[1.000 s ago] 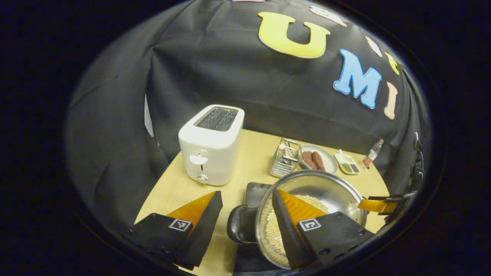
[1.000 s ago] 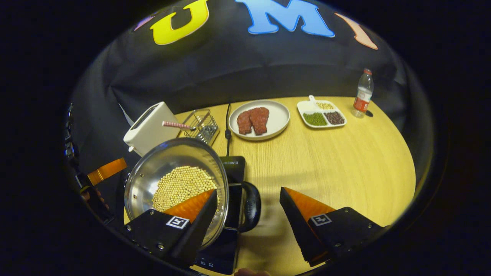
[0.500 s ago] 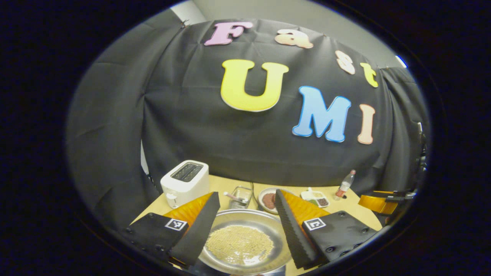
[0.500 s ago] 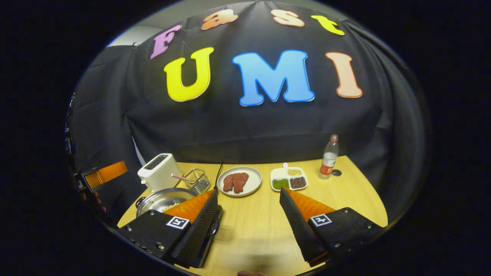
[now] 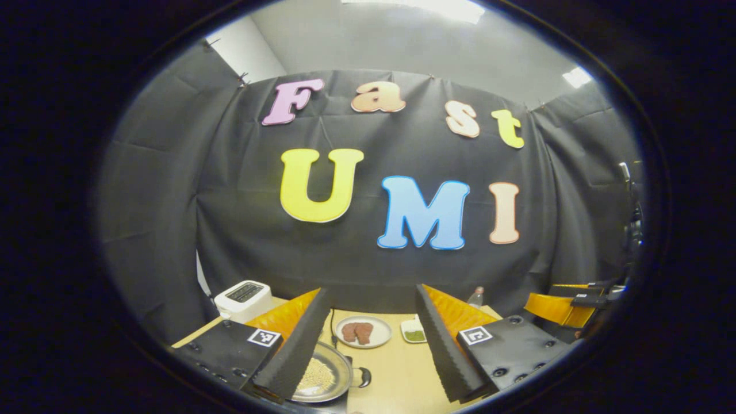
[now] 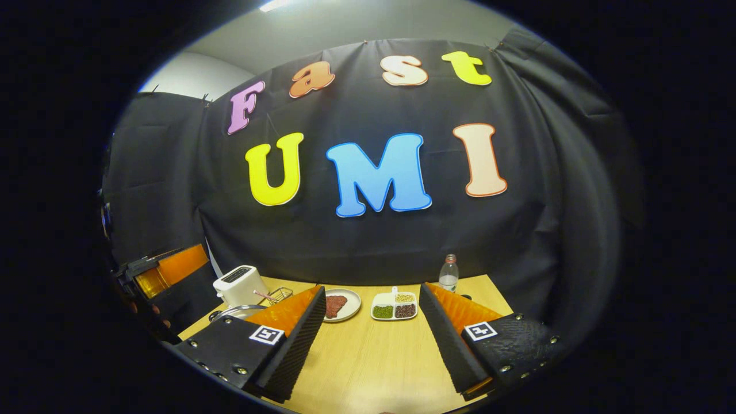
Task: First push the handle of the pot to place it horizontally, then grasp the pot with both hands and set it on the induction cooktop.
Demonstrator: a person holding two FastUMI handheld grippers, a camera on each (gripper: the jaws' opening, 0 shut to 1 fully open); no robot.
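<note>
Both tools are released, the left gripper and right gripper holding nothing, well above the table. The pot of beans sits near the front edge, with the toaster at the far left. It could be bumped on re-approach. A second ago both straddled its rim.

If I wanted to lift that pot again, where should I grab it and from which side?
Probably by a side handle. In the left gripper view the pot sits upright, holding pale beans, with a dark loop handle jutting sideways on its right. Bring the open left gripper in level from that side and close across the loop; the smooth round wall offers no such hold.
</note>
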